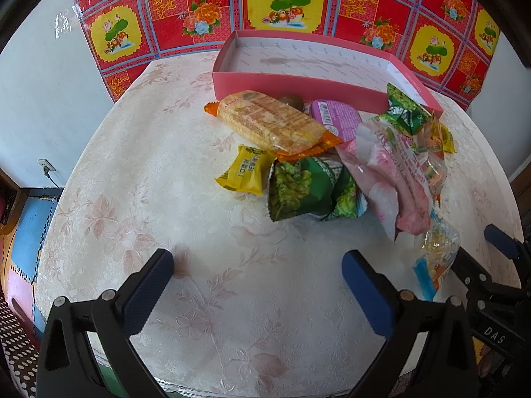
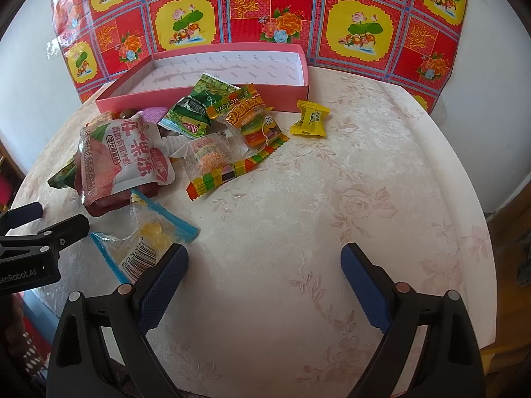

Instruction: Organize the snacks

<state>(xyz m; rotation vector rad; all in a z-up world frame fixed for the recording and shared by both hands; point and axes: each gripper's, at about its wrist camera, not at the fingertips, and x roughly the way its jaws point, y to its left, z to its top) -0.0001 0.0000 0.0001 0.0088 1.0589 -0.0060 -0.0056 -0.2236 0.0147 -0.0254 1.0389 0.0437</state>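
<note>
Pink card: the shallow box (image 2: 300,81) stands open and bare beyond the snack pile, far ahead of both pairs of jaws, its long side running across the view.
Snack pile: loose packets lie on the table (image 2: 332,219) between the jaws and the box, none yet inside it.
Left gripper (image 1: 257,277): jaws wide, holding nothing; it hovers over bare cloth, the pile ahead and to its right.
Right gripper (image 2: 264,273): jaws wide, holding nothing; the pile lies ahead and to its left.
Nearest packet: the clear blue-edged packet (image 2: 151,235) lies just beside the right gripper's left finger and, in the left wrist view (image 1: 438,258), just off the left gripper's right finger.
Long axis: the packet runs slantwise, from near-left to far-right in the right wrist view, not square to either pair of jaws.
Nearer arm (judgement): the two look about equally close; either needs a sideways shift and a turn of the wrist.
Outlier: a yellow sweet (image 2: 310,117) sits apart, ahead of the right jaws and close to the box wall.
</note>
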